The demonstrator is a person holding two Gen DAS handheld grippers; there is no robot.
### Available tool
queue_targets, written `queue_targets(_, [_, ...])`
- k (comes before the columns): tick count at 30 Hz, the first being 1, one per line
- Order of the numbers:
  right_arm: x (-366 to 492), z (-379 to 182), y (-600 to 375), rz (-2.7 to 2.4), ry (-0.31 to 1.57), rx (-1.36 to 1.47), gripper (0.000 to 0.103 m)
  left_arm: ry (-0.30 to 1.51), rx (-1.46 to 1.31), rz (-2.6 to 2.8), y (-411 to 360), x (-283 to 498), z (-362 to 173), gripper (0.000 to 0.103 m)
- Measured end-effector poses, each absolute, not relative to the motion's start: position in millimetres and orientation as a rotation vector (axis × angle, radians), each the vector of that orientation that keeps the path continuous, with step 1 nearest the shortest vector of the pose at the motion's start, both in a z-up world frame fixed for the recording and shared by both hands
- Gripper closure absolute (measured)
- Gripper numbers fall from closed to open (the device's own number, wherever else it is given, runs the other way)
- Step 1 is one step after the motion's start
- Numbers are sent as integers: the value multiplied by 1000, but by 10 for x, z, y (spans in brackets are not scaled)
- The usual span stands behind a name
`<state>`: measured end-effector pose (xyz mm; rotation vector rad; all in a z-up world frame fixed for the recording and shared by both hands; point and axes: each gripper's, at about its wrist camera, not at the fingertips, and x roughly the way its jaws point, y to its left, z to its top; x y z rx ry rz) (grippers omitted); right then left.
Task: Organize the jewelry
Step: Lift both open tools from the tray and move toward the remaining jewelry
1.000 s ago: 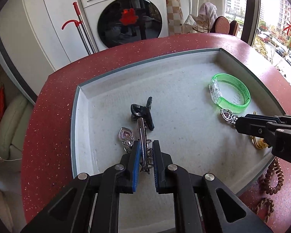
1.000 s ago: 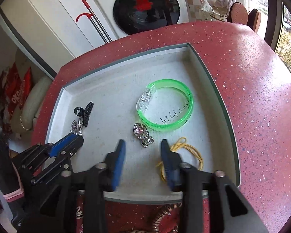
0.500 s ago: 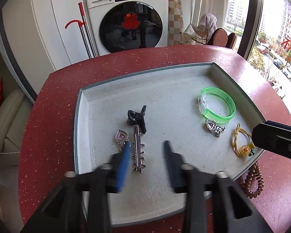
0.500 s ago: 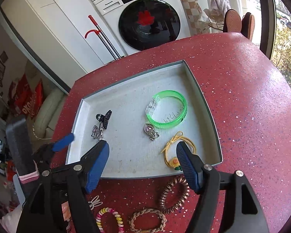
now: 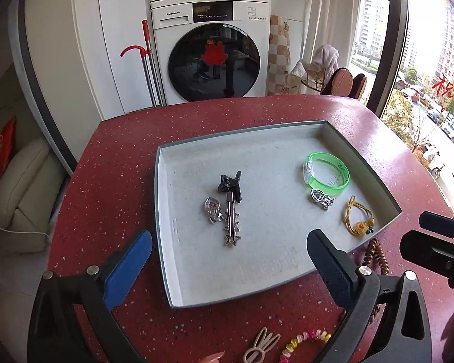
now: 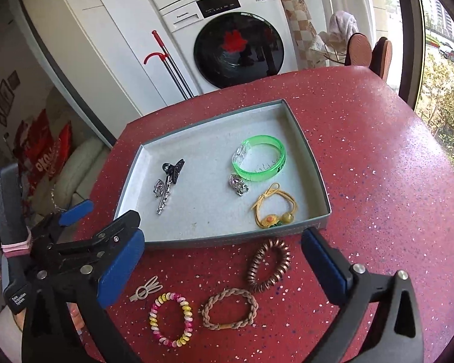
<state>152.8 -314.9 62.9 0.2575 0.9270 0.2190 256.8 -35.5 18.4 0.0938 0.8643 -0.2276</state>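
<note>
Jewelry half sorted: five pieces in the tray [image 6: 314, 181], four on the worktop [image 6: 378, 166].

Both grippers hang above the tray's near edge; left gripper [image 5: 227, 260] and right gripper [image 6: 221, 260] have just been opening, fingers wide, nothing between them. Next pick is likely the copper coil tie [image 6: 268, 264] or braided band [image 6: 230, 308]: come down straight, straddle one strand, close gently, lift clear of the rim before releasing.

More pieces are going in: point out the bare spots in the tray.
In the tray, the middle strip between the silver hair clip and the green bangle is bare, as are the far edge and near-left floor. The near-right corner is crowded: heart charm, yellow cord bracelet.
</note>
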Motion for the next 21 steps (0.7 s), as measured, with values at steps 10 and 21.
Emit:
queue_targets(10, [1233,725,-3149,206,958,261,0,848,152,-236,-275,2120,180,0])
queue_targets(21, [873,596,-3300,135,997,225,0,869,178,-203,-34,1692,3,0])
